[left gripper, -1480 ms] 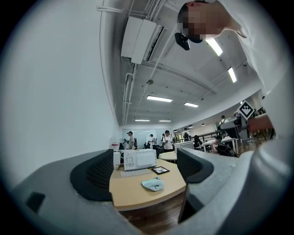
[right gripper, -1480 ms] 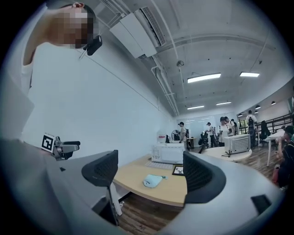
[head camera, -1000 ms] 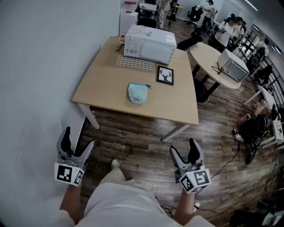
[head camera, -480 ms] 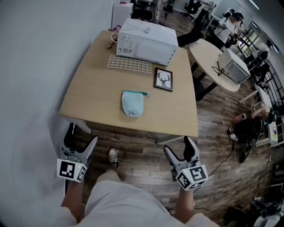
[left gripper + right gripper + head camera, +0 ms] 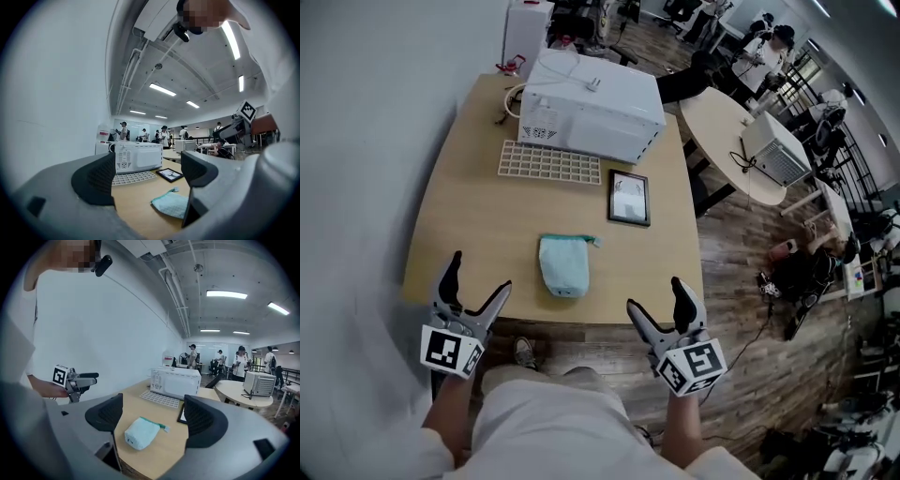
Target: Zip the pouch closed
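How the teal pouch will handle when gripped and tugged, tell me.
The pouch looks like soft fabric, rounded and slumped, so it is probably light and floppy, and likely to squash when gripped. It lies loose on the smooth table, so tugging one end would likely drag it unless it is pinned.

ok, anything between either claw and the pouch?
Nothing visible. The pouch lies alone near the table's front edge, with only bare tabletop between it and the open left claw and open right claw. The frame, tray and microwave all sit beyond it.
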`<state>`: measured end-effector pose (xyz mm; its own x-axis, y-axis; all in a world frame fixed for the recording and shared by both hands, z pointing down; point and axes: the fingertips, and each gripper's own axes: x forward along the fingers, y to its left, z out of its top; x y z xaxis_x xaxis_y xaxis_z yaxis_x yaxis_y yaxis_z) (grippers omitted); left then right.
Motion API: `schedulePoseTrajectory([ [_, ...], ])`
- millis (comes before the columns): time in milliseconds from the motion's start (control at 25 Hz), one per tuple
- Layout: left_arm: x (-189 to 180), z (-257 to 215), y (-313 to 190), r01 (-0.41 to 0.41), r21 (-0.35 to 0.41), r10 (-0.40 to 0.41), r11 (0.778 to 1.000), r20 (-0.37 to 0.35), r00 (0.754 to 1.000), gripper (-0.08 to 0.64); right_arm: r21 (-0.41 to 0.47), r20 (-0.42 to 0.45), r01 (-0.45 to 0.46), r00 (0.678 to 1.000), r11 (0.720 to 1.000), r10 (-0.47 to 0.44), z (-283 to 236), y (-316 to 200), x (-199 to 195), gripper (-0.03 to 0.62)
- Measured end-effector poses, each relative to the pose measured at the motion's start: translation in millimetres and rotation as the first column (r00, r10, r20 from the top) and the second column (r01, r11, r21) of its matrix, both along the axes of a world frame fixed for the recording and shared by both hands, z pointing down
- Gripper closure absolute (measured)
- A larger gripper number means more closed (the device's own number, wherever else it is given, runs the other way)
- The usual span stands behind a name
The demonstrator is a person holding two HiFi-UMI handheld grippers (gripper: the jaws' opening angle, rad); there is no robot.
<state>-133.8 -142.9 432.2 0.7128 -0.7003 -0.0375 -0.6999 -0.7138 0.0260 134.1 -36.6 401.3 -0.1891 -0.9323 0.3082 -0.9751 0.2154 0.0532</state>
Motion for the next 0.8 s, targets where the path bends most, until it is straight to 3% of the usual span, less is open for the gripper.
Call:
schedulePoseTrajectory([
  [200,25,-4,-30,-0.038,0.026,0.038,0.999,0.025,0.999,0.129,-0.041,0.012,-0.013,1.0,0.999,0.014,22,-27,18,0.199],
  [520,45,-9,-51,0.023,0.025,-0.024,0.999,0.045,0.999,0.129,-0.107,-0.017,0.052,0.998,0.993,-0.054,71,-84,48,0.199],
  [640,49,-11,-54,0.039,0.021,-0.04,0.999,0.062,0.997,0.129,-0.173,-0.055,0.102,0.992,0.98,-0.113,107,-107,46,0.206],
  [800,60,-7,-54,0.058,0.009,-0.059,0.998,0.088,0.994,0.129,-0.243,0.0,0.157,0.987,0.957,-0.162,149,-133,44,0.226],
])
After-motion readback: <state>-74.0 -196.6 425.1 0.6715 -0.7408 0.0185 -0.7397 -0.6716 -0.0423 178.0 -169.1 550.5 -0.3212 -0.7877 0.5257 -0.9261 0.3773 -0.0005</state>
